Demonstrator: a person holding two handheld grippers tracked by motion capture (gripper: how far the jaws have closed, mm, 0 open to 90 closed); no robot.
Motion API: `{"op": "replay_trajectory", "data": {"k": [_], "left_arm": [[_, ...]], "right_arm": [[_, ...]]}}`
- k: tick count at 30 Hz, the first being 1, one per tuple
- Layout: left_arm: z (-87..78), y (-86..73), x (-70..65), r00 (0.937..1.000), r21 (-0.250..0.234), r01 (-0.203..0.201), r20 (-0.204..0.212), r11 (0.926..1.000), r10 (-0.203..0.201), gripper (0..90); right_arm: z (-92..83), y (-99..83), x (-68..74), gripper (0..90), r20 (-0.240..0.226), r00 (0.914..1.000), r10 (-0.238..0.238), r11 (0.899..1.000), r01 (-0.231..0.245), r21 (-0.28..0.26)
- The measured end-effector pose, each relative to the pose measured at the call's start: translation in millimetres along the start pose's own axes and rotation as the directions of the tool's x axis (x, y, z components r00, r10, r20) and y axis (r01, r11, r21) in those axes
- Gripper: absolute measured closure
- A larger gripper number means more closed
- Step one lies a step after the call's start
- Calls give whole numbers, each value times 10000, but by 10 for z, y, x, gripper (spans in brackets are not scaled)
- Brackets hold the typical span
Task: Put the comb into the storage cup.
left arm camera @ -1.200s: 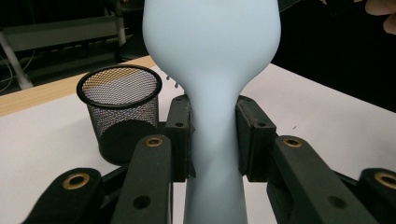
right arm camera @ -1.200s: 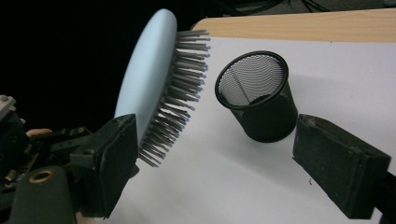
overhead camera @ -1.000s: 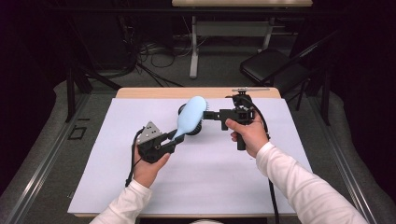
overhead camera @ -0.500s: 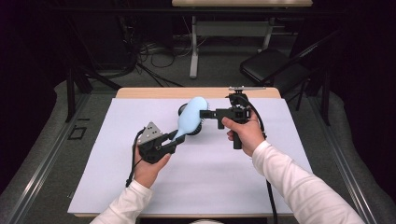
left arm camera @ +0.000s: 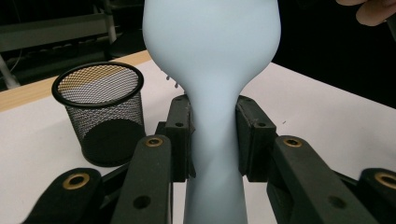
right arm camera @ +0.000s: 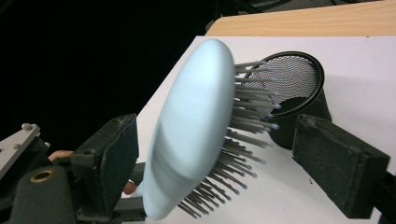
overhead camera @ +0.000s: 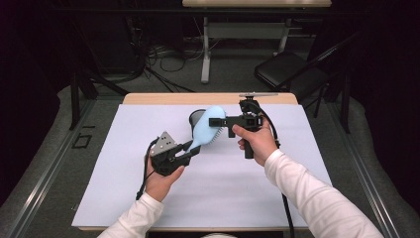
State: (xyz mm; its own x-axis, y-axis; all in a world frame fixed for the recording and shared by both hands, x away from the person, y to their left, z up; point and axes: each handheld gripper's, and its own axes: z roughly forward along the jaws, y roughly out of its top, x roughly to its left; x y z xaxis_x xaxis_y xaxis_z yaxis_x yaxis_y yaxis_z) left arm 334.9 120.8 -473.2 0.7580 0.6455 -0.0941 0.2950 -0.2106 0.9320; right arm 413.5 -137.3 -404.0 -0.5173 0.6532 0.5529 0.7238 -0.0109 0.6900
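A pale blue hairbrush (overhead camera: 204, 130) is held above the white table, head up and away from me. My left gripper (overhead camera: 192, 149) is shut on its narrow handle (left arm camera: 212, 140), a pad pressed on each side. My right gripper (overhead camera: 213, 121) comes in from the right at the brush head (right arm camera: 191, 126). Its jaws stand open around the head, one pad beside the smooth back and the other (right arm camera: 341, 163) apart from the bristle tips. A black mesh cup (overhead camera: 194, 117) stands upright on the table just behind the brush.
White paper covers the table (overhead camera: 247, 198), and a strip of wood (overhead camera: 208, 98) shows along the far edge. The mesh cup (left arm camera: 100, 116) is empty. A dark chair (overhead camera: 289, 69) and a desk leg stand on the floor beyond the table.
My right gripper has edged slightly left, so its jaws now flank the brush head. The left hand and the brush have kept still.
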Motion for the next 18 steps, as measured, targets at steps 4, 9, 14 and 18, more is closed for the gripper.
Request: {"op": "replay_trajectory", "data": {"k": [4,9,14,18], "left_arm": [[12,-5,-17,10000,29,14,53,10000,-14,694],[29,-10,-37,9999,64,-50,107,10000,50,694],[36,-13,-48,9999,103,-82,99,9999,81,694],[36,-14,-49,9999,131,-88,132,9999,86,694]], "right_arm": [[23,-8,10,145,-60,10000,3,10000,-3,27],[49,-16,21,146,-127,9999,-20,10000,21,71],[82,-26,41,148,-205,9998,15,9999,-12,165],[100,-31,53,153,-237,9997,-3,9999,7,169]]}}
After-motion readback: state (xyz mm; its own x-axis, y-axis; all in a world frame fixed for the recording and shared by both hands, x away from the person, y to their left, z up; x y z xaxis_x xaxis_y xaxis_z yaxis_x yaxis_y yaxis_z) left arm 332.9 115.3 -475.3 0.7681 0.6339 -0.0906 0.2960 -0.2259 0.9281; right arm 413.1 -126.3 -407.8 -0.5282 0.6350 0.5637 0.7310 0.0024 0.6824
